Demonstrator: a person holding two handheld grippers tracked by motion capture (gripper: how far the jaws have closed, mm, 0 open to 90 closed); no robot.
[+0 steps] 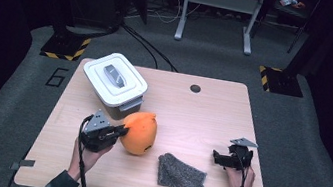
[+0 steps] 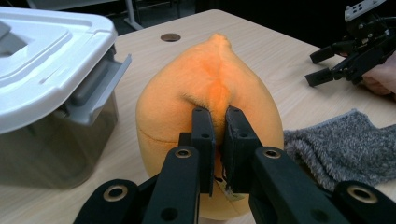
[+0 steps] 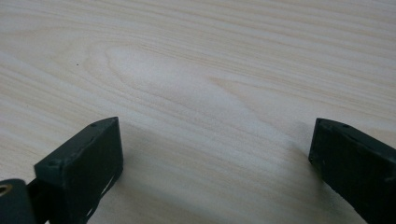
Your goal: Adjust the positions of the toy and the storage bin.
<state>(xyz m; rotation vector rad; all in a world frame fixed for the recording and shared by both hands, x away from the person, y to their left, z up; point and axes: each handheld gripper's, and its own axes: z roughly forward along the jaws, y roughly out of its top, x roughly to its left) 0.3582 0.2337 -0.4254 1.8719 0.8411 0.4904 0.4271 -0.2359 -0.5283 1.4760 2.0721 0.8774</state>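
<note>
An orange plush toy (image 1: 139, 132) shaped like a pumpkin lies on the wooden table (image 1: 201, 114), left of centre. My left gripper (image 1: 120, 131) reaches it from the left. In the left gripper view its jaws (image 2: 218, 116) stand almost together, pinching a fold of the orange plush (image 2: 210, 84). My right gripper (image 1: 217, 157) rests at the table's right side, apart from everything. Its own view has the jaws (image 3: 215, 154) wide open over bare wood, with nothing between them. It also appears open at the far right of the left gripper view (image 2: 327, 65).
A grey box with a white latched lid (image 1: 114, 83) stands just behind the plush, close on its left in the left gripper view (image 2: 46, 70). A grey fuzzy cloth (image 1: 181, 176) lies flat near the front edge between the hands. A cable hole (image 1: 195, 88) sits at the back.
</note>
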